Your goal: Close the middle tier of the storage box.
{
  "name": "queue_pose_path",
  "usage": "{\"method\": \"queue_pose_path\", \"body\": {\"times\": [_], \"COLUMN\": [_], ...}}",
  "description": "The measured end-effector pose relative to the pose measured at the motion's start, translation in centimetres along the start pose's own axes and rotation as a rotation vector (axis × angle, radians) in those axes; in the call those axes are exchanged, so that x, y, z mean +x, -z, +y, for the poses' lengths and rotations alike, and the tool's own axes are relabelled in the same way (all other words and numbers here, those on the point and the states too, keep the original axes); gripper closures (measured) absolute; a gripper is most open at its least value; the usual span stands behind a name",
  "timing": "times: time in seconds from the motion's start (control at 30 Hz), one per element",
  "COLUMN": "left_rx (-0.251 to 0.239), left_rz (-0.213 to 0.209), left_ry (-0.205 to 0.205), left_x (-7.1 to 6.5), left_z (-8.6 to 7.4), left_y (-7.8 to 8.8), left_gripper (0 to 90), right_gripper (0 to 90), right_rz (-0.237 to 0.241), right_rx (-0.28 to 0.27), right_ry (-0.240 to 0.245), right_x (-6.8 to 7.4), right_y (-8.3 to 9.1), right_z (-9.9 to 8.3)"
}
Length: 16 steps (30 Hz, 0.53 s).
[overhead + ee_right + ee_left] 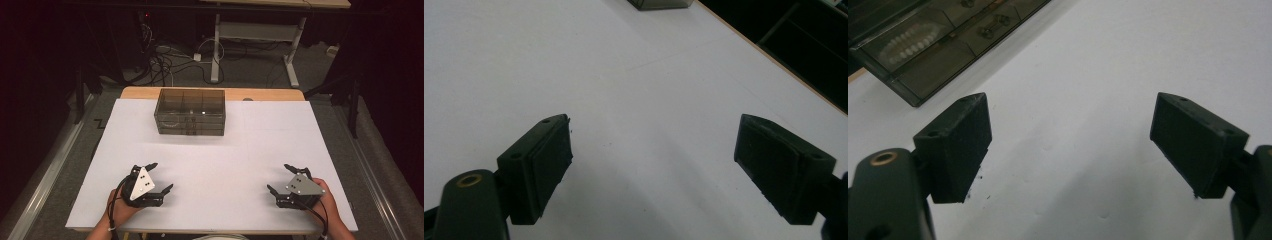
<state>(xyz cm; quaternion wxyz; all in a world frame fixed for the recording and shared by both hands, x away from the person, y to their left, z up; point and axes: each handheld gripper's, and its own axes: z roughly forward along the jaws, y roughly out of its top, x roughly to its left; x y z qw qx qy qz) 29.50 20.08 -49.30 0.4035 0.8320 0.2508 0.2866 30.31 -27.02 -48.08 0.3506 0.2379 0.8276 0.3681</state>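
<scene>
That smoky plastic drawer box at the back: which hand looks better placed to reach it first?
Probably the left. The left gripper sits nearer the drawer box, which stands left of the table's middle, and its jaws, open and empty, point toward it. The right gripper, also open, sits farther off on the white table.

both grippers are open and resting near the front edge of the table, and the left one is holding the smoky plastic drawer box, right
Not quite. The left gripper holds nothing: the high view shows the drawer box far off at the back of the table, untouched. The rest is right: it and the right gripper are open near the front edge.
</scene>
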Motion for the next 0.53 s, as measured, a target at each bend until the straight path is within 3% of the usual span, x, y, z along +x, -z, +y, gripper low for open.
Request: {"method": "queue_pose_path", "body": {"times": [0.4,0.53], "left_rx": [0.007,0.006], "left_rz": [0.017,0.025], "left_ry": [0.003,0.023], "left_x": [0.35,0.69], "left_z": [0.10,0.03], "left_y": [-0.05,-0.09], "left_gripper": [16.8,16.8], "right_gripper": [16.1,16.1], "right_rz": [0.001,-0.004], "right_rx": [0.005,0.002], "right_ry": [-0.017,-0.034], "right_x": [-0.22,-0.48], "right_y": [-0.05,-0.05], "right_z": [-0.21,-0.29]}}
